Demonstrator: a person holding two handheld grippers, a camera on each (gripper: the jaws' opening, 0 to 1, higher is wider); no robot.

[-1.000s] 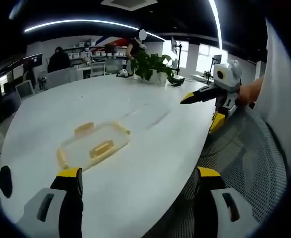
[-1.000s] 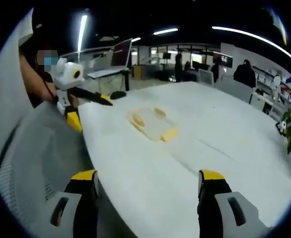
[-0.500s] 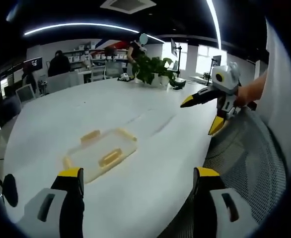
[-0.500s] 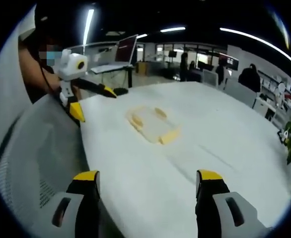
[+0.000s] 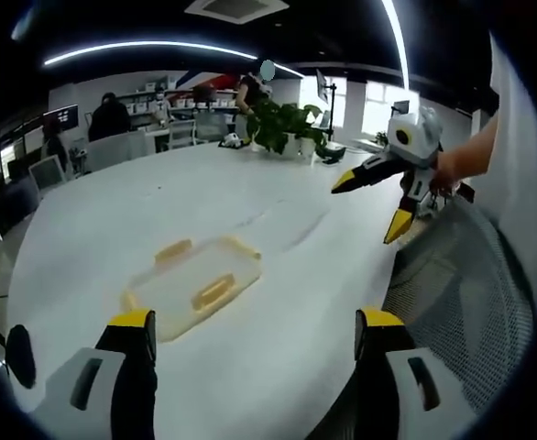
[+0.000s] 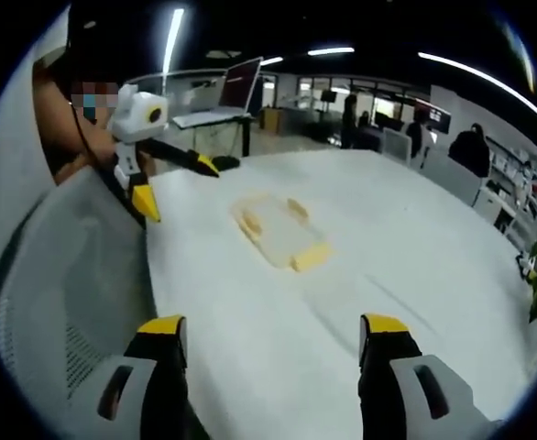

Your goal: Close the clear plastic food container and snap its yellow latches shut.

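Note:
A clear plastic food container (image 5: 197, 286) with yellow latches lies flat on the white table (image 5: 158, 202); the right gripper view shows the same container (image 6: 278, 234). My left gripper (image 5: 255, 335) is open, well short of the container, nothing between its jaws. My right gripper (image 6: 273, 339) is open too, held above the table's near part. The right gripper (image 5: 369, 197) also hangs open at the right of the left gripper view, beyond the table edge. The left gripper (image 6: 172, 179) appears open at the left of the right gripper view.
A grey mesh chair back (image 5: 461, 302) stands close at the table edge, also seen as the chair (image 6: 58, 275). A potted plant (image 5: 282, 124) sits at the table's far end. People, desks and monitors fill the office behind. A person's hand (image 5: 461, 165) holds the right gripper.
Both views have drifted slightly; the container sits a little nearer and more central in the left gripper view. The container itself has not moved, and both grippers stay open.

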